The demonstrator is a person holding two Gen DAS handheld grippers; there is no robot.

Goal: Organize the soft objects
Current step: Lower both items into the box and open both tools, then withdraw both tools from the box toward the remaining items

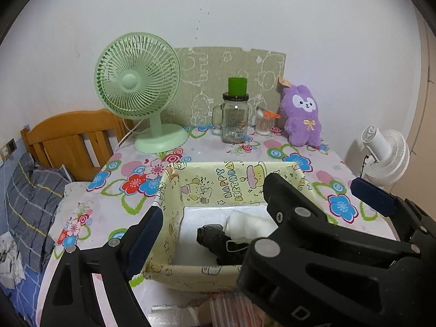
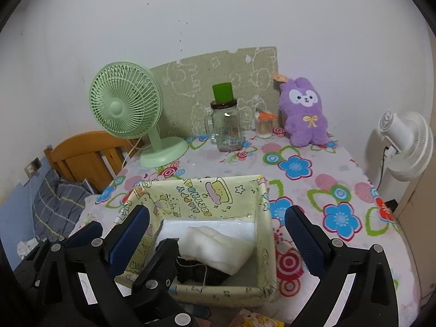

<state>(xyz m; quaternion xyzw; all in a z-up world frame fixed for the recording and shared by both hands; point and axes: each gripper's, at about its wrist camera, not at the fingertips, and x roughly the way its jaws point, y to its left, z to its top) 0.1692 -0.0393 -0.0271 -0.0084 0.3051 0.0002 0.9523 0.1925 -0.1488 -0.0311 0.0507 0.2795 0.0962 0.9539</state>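
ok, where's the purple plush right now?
The purple plush sits upright at the table's far right corner, leaning on the doodled board, just right of the cotton swab jar. It isn't in the yellow box.

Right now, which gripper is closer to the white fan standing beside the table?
Right. The right gripper hangs open over the birthday-print box, on the white fan's side. The left gripper is beside it, towards the box's left wall, farther from the fan.
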